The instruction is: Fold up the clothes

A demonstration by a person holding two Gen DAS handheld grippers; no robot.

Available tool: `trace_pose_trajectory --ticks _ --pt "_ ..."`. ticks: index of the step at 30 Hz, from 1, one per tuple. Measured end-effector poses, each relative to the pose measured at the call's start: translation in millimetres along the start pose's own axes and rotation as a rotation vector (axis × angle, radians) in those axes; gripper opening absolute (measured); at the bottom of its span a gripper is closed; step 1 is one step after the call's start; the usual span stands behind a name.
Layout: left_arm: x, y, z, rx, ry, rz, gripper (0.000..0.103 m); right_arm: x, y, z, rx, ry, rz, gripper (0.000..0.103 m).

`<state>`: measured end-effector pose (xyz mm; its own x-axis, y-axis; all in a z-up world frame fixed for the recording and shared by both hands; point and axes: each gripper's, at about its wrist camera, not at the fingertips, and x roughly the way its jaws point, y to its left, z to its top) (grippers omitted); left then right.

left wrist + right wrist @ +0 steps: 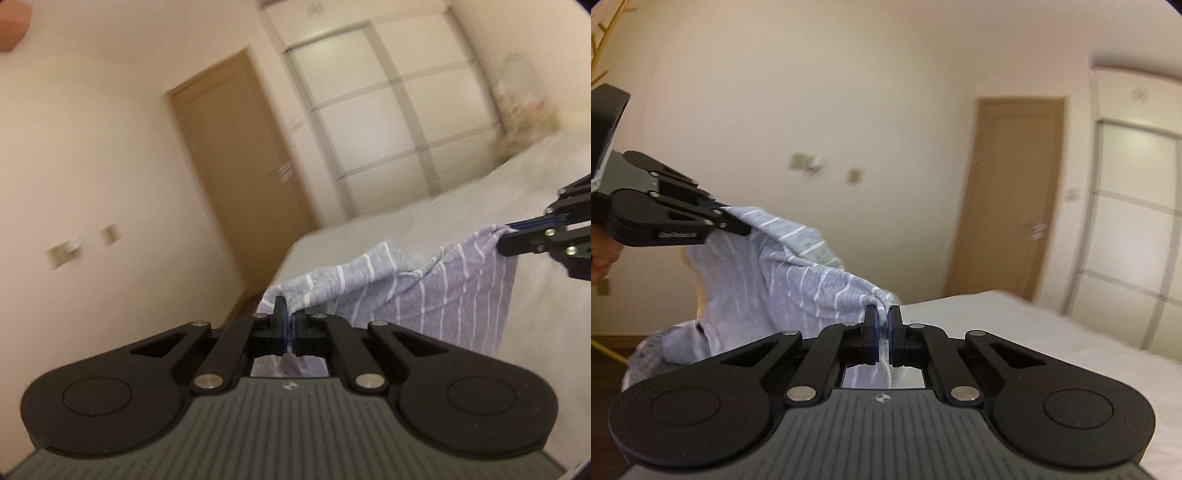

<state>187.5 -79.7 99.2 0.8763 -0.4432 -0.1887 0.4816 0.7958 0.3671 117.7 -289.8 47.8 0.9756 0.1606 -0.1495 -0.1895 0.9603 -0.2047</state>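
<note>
- The striped garment [424,291], blue-grey knit with thin white stripes, hangs in the air between the two grippers, above the near edge of a bed.
- Its upper edge runs slack from one gripper to the other, sagging and bunching in the middle; the rest drapes downward in loose folds.
- In the right wrist view the same cloth [783,266] falls to the left of the bed, its lower part hidden behind the gripper body.
- The left gripper [290,325] is clamped on a pinched corner of the garment; cloth bunches just beyond its blue pads and shows through the gap behind them.
- Seen from the right wrist, that left gripper [738,225] points to the right, roughly level, with the fabric fanning out from its tip.
- The right gripper [884,332] is likewise closed on a gathered corner, a thin fold of cloth pressed between its pads.
- From the left wrist it [508,240] enters at the right edge, its tip biting the far top corner of the garment.
- A hand [602,258] grips the left tool's handle at the left edge of the right wrist view.
- The bed [480,192] carries a plain white sheet.
- Behind stand a tan wooden door [240,155], a cream wall with switch plates [64,251], and a white panelled wardrobe [388,110].
- The background is blurred.
</note>
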Motion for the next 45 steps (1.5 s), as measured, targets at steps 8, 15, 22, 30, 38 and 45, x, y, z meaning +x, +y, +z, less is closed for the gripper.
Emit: trace_pose_trajectory --ticks 8,15,22,30,38,45 --pt "-56 -137 16 -0.045 -0.09 -0.341 0.001 -200 -47 -46 -0.091 0.011 -0.29 0.003" --pt "-80 -260 -40 -0.057 0.067 -0.618 0.001 -297 -82 -155 0.114 0.264 -0.46 0.004" --pt "-85 -284 -89 -0.052 0.224 -0.621 0.001 -347 -93 -220 0.326 0.383 -0.486 0.043" --pt "-103 -262 -114 -0.053 0.253 -0.59 0.008 -310 -113 -209 0.383 0.306 -0.35 0.069" --pt "-86 -244 -120 -0.062 0.245 -0.588 0.043 -253 -117 -169 0.39 0.251 -0.171 0.081" --pt "-63 -249 -126 -0.082 0.241 -0.646 0.047 -211 -123 -161 0.263 0.394 -0.075 0.097"
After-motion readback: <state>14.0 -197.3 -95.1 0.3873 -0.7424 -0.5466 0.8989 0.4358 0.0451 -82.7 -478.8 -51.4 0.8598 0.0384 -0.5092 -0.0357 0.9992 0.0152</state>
